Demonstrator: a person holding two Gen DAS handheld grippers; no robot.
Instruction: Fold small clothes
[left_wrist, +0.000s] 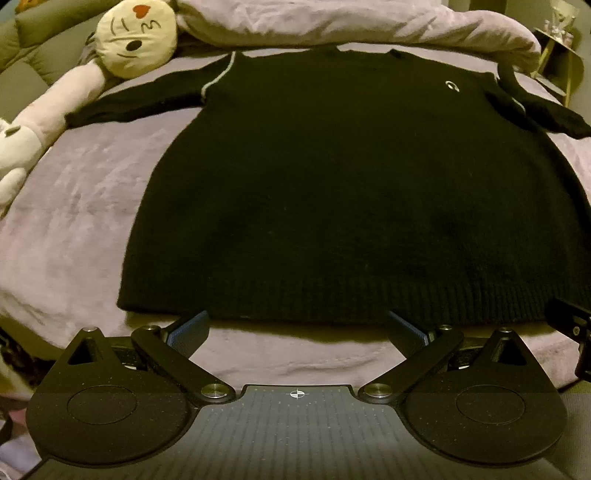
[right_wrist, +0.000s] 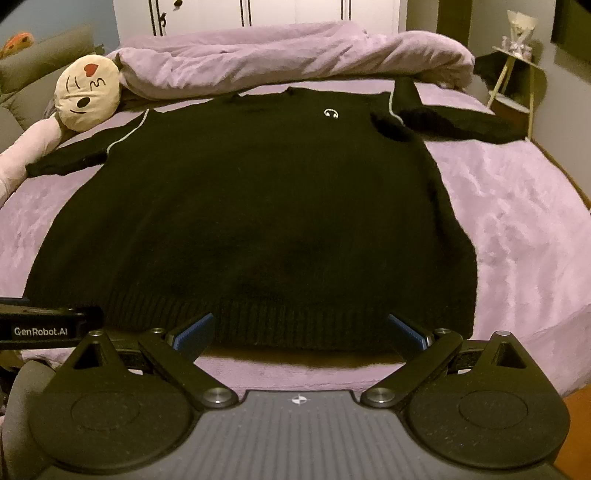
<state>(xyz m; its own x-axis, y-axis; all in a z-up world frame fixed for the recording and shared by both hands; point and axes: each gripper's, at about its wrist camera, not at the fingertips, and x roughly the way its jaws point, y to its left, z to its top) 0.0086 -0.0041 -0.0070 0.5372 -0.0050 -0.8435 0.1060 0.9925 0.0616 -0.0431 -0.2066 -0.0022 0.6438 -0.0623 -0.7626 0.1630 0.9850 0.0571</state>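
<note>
Right now sweater lies flat on the bed, collar far, hem just ahead of left gripper and right gripper, both spread, empty.

sweater right hem cut off by frame edge, plush toy body cropped at left

A bed with a lilac cover fills the room. A bunched duvet lies at the far end. White wardrobe doors stand behind. A small side table stands far right. Lighting is dim and warm.
</note>
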